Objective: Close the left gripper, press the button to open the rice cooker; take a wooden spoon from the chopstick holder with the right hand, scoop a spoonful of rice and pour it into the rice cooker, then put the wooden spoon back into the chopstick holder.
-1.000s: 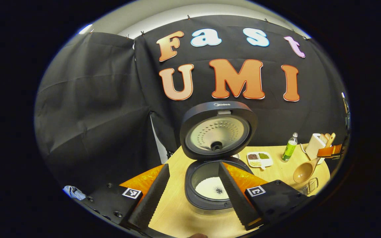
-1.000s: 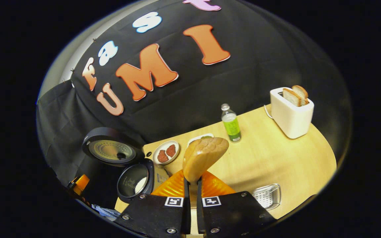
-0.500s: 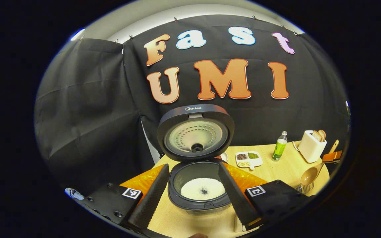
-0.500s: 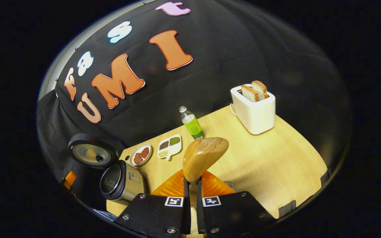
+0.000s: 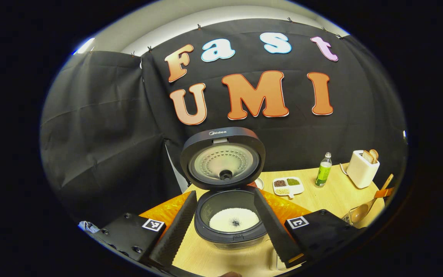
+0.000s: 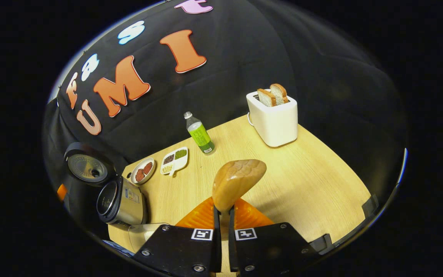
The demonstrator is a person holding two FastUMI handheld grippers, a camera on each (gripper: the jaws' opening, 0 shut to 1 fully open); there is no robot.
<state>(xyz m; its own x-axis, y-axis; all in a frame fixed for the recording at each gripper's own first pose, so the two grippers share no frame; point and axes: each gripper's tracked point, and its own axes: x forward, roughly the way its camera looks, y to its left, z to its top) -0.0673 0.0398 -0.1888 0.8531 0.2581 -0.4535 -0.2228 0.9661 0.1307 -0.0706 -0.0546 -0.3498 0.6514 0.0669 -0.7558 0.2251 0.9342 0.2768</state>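
While open: rice inside cooker

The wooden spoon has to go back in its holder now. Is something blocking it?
Nothing I can see. The right claw grips the wooden spoon by its handle. In the left gripper view the spoon is right at the wire holder, with nothing between them.
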